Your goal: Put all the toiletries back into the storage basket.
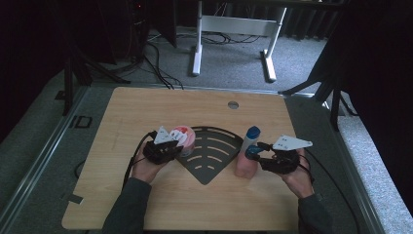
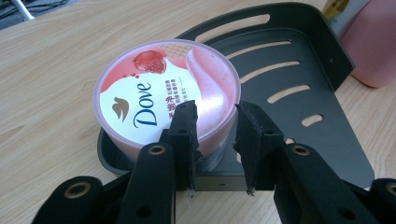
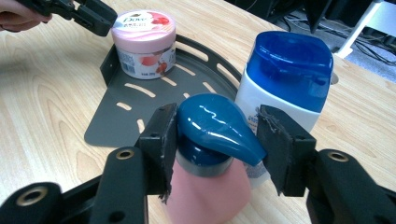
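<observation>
A pink Dove jar (image 2: 154,93) stands in the left corner of a black slotted corner tray (image 2: 299,60). My left gripper (image 2: 217,114) hovers at the jar's near edge, jaws open, one fingertip (image 2: 184,116) over the lid, nothing gripped. In the high view the left gripper (image 1: 179,145) is beside the jar (image 1: 186,135). A pink pump bottle (image 3: 205,191) with a teal pump head (image 3: 215,128) stands right of the tray. My right gripper (image 3: 217,123) straddles that pump head; the left pad lies against it and the right pad stands just off the nozzle tip.
A white bottle with a blue cap (image 3: 287,65) stands just behind the pink bottle, off the tray's right edge. The tray (image 1: 212,158) sits mid-table. A cable hole (image 1: 233,104) is near the table's far edge; white desk legs (image 1: 197,48) stand beyond.
</observation>
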